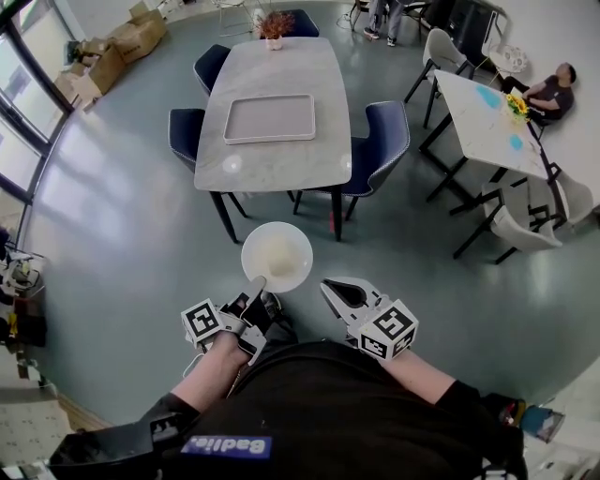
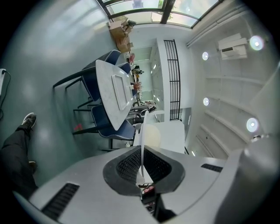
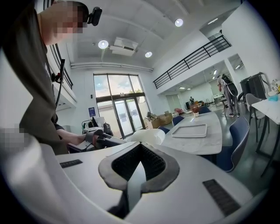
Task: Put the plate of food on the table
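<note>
I hold a white plate (image 1: 277, 256) with a pale mound of food out in front of my body, above the floor and short of the marble table (image 1: 272, 164). My left gripper (image 1: 255, 284) is shut on the plate's near rim. In the left gripper view that rim (image 2: 142, 144) runs edge-on between the pads (image 2: 129, 168). My right gripper (image 1: 339, 291) hangs just right of the plate, shut and empty. Its own view shows the plate (image 3: 146, 134) beyond its closed pads (image 3: 153, 164). A grey tray (image 1: 270, 118) lies on the table.
Dark blue chairs (image 1: 380, 141) stand round the table, and a flower vase (image 1: 273, 28) stands at its far end. A second white table (image 1: 483, 127) with grey chairs is on the right, where a person (image 1: 553, 92) sits. Cardboard boxes (image 1: 117, 52) are stacked at the far left.
</note>
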The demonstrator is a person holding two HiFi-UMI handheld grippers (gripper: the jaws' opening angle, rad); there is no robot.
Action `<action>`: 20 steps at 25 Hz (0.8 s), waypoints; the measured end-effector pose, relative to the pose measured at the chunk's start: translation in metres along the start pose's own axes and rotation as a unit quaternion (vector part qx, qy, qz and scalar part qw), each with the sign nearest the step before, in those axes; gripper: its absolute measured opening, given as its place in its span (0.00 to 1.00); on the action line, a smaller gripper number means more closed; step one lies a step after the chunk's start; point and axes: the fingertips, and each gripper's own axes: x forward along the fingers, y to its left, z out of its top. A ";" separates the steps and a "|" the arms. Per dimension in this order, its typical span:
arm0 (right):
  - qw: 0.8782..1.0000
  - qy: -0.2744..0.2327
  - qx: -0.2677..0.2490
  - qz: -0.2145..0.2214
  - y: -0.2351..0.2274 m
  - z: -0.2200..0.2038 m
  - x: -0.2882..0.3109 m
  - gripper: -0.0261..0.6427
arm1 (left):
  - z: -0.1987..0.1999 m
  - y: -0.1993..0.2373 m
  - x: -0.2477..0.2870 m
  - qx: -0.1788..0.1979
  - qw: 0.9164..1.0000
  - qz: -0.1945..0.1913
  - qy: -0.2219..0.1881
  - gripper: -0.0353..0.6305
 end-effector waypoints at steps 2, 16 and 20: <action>1.000 0.004 -0.001 -0.009 -0.009 0.006 0.015 0.06 | 0.018 0.000 0.010 -0.001 1.000 -0.002 0.005 0.08; 0.998 0.014 0.008 -0.063 -0.075 0.054 0.130 0.06 | 0.146 0.000 0.083 0.005 0.998 -0.010 0.054 0.08; 0.998 0.017 0.009 -0.068 -0.083 0.063 0.163 0.06 | 0.179 0.002 0.097 0.007 0.998 -0.012 0.069 0.08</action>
